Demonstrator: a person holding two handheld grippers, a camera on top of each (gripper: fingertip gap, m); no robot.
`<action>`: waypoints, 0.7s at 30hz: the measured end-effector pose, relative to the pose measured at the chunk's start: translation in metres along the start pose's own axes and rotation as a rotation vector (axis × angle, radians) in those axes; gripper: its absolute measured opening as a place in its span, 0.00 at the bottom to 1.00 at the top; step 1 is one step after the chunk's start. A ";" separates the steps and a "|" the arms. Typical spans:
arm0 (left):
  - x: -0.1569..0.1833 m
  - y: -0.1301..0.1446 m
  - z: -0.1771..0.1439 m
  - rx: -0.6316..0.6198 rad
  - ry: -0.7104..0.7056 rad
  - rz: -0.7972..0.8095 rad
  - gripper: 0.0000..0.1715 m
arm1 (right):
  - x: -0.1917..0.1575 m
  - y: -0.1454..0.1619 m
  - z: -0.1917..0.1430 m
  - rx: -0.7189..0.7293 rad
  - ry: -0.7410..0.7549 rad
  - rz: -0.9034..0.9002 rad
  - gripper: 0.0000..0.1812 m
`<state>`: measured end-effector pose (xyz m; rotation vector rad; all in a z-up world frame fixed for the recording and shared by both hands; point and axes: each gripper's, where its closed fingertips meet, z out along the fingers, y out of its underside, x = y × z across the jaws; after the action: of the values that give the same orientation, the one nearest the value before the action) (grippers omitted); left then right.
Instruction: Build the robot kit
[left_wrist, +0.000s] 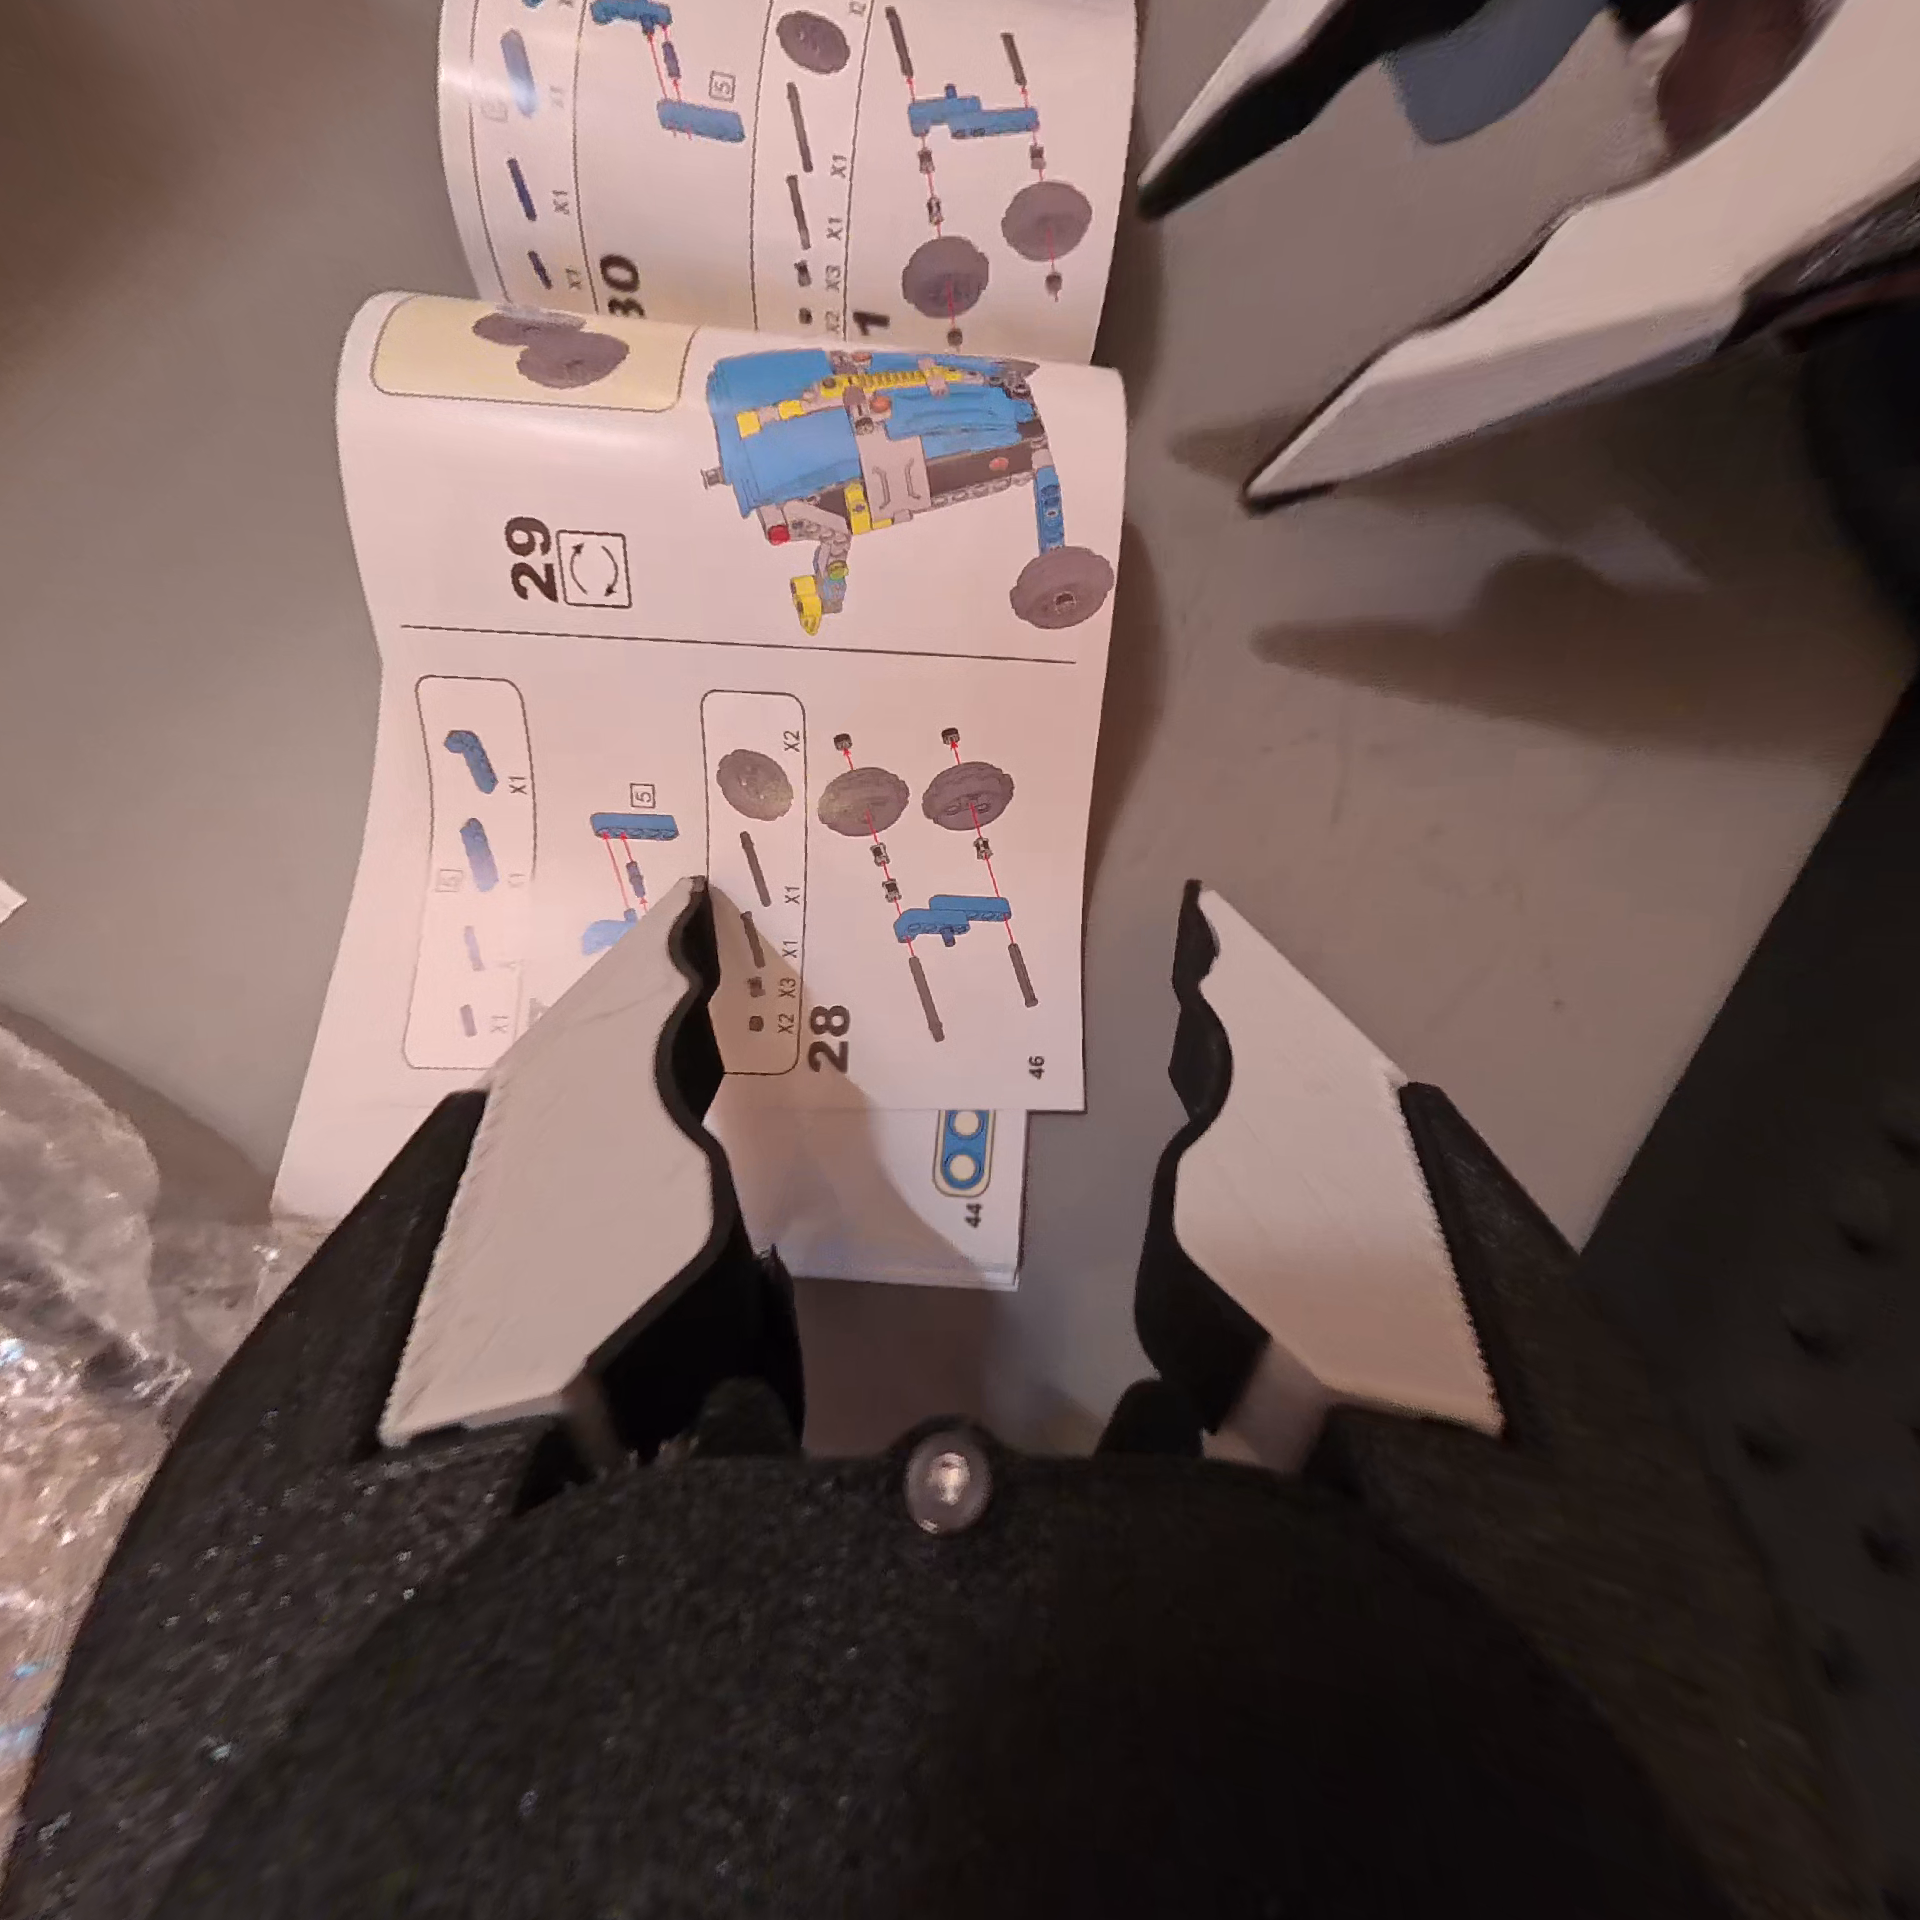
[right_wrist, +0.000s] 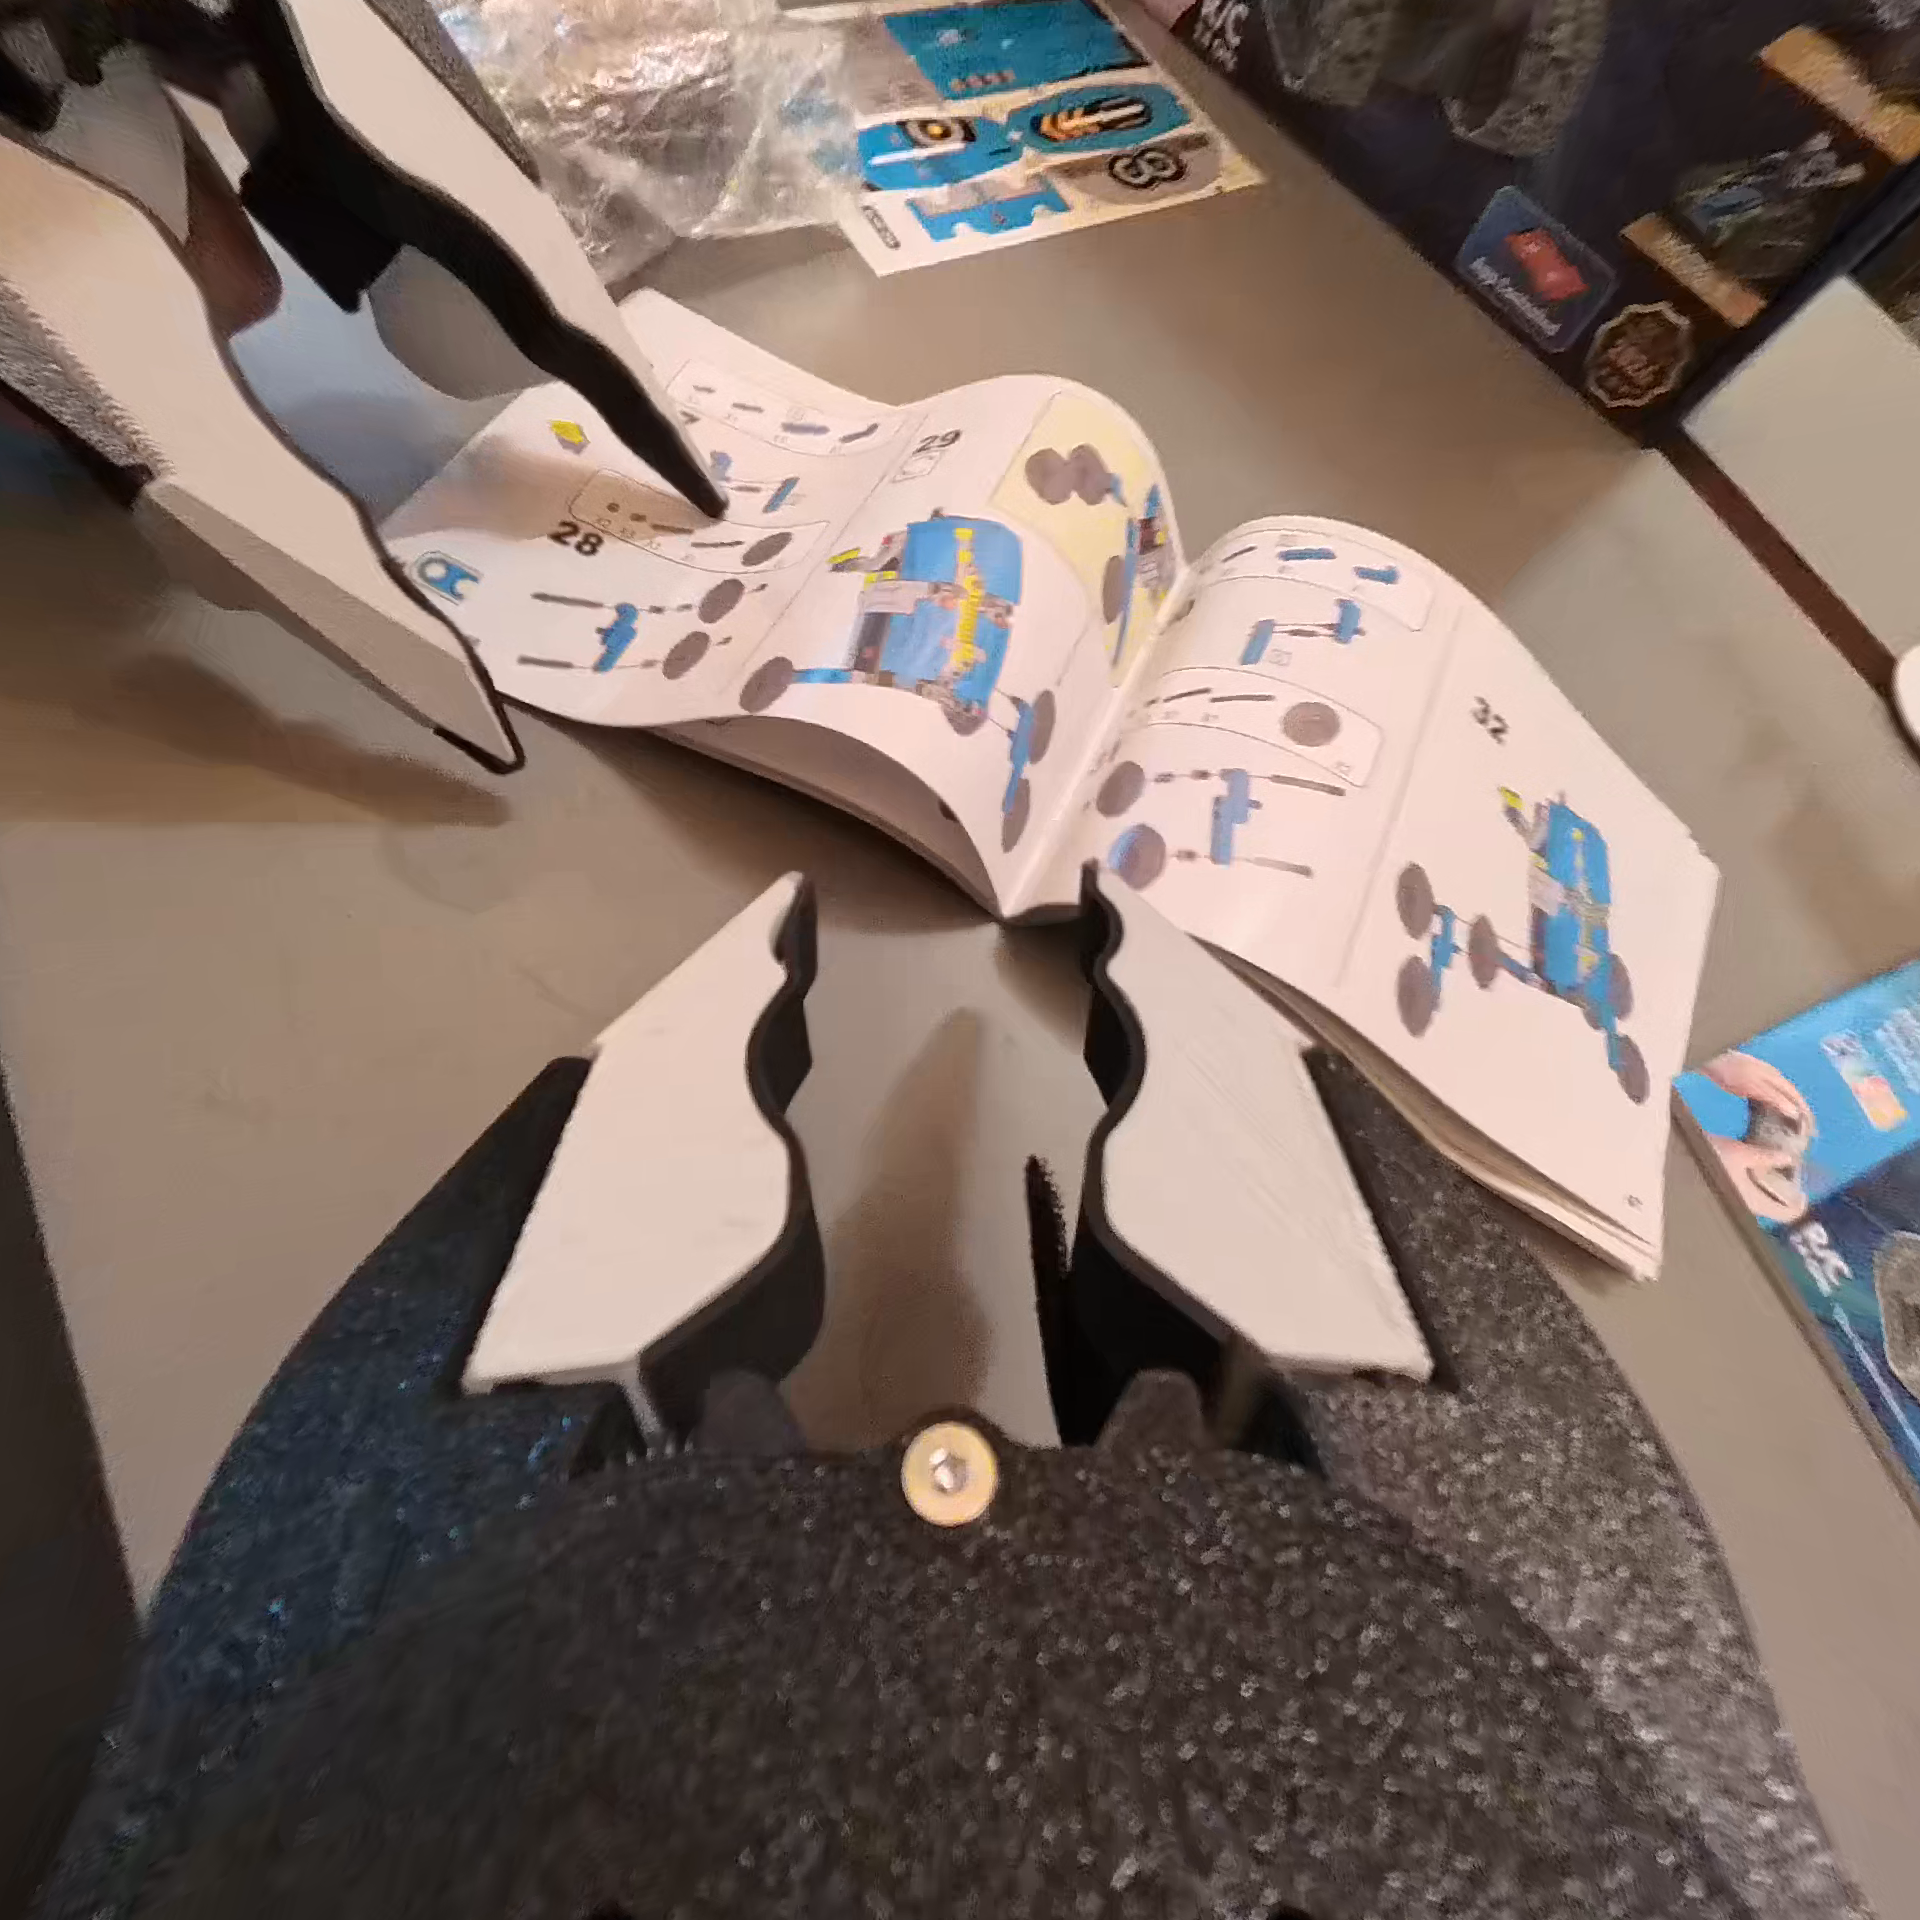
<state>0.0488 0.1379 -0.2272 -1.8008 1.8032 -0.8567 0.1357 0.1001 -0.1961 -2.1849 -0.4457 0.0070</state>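
An open instruction booklet (left_wrist: 727, 623) with building diagrams lies on the grey table (left_wrist: 1403, 831), its left page curled up. My left gripper (left_wrist: 940, 888) is open over the booklet's near edge. Its left finger (left_wrist: 582, 1091) has its tip on the curled page, and its right finger is off the page over the table. In the right wrist view the booklet (right_wrist: 1299, 831) lies just ahead. My right gripper (right_wrist: 945, 878) is open and empty, with its right fingertip against the booklet's near edge by the spine. The left gripper (right_wrist: 613, 636) shows at upper left, one tip on the page.
A crumpled clear plastic bag (right_wrist: 644, 94) and a blue sticker sheet (right_wrist: 1039, 135) lie at the back. A dark printed box (right_wrist: 1558, 156) stands at the back right. A blue printed box or leaflet (right_wrist: 1829, 1164) lies right of the booklet. The right gripper (left_wrist: 1195, 351) shows blurred at upper right.
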 end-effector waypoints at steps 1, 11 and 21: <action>0.002 -0.002 0.001 0.007 0.014 -0.004 0.52 | 0.000 -0.001 0.005 -0.006 0.007 -0.011 0.28; 0.002 -0.020 -0.030 0.154 0.063 -0.075 0.51 | 0.043 -0.016 0.009 0.037 0.187 0.099 0.00; 0.003 0.032 -0.052 0.022 -0.003 -0.064 0.46 | -0.001 0.009 -0.019 0.101 -0.118 0.781 0.00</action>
<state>-0.0107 0.1391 -0.2123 -1.8535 1.7368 -0.8939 0.1407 0.0803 -0.1916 -2.1319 0.3584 0.5708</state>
